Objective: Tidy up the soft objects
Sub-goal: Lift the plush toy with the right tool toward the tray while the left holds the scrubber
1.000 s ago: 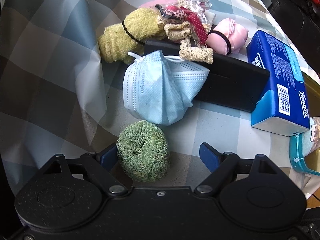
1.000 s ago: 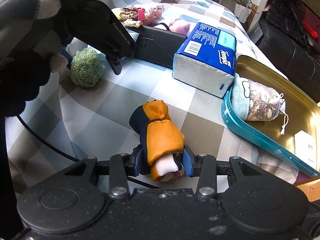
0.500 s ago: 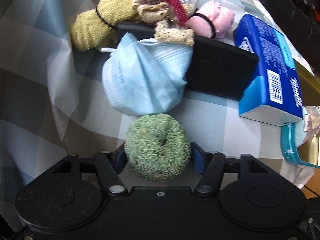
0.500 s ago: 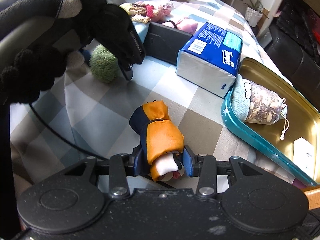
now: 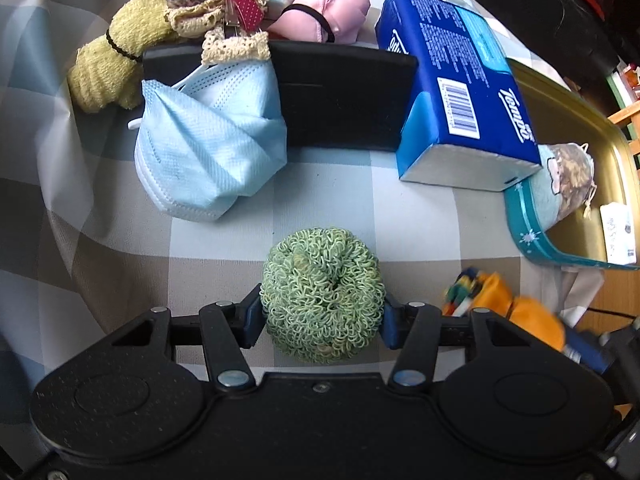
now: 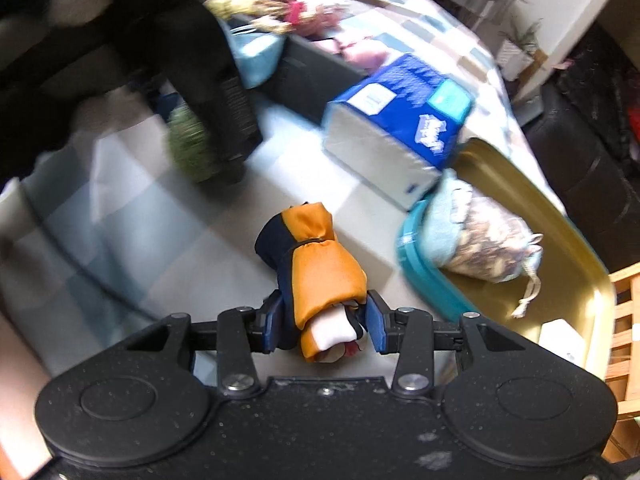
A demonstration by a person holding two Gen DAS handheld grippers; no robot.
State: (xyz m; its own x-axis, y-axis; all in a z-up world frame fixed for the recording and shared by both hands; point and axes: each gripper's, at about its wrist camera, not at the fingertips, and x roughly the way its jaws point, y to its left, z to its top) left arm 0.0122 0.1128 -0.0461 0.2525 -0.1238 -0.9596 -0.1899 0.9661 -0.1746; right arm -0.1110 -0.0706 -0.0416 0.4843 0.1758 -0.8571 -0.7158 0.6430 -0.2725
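Two pairs of tongs are each clenched on a soft thing above the checked tabletop (image 5: 420, 200). The left tongs (image 5: 322, 318) squeeze a green loopy scrubber (image 5: 320, 294) between their blue pads, the ball bulging out toward 12 o'clock past the tips. At 11 o'clock from it lies a crumpled blue face mask (image 5: 208, 152), leaning on a black box (image 5: 344, 104); a blue tissue pack (image 5: 456, 88) sits at 1 o'clock, touching that box. The right tongs (image 6: 322, 322) grip an orange and navy rolled pouch (image 6: 316, 272) at its near end, the rest reaching toward 12 o'clock over the cloth. At 3 o'clock from the pouch a gold tray with a teal rim (image 6: 576, 280) holds a patterned drawstring bag (image 6: 488, 248). The right view is blurred, and a gloved hand (image 6: 60, 40) shows at 10 o'clock.
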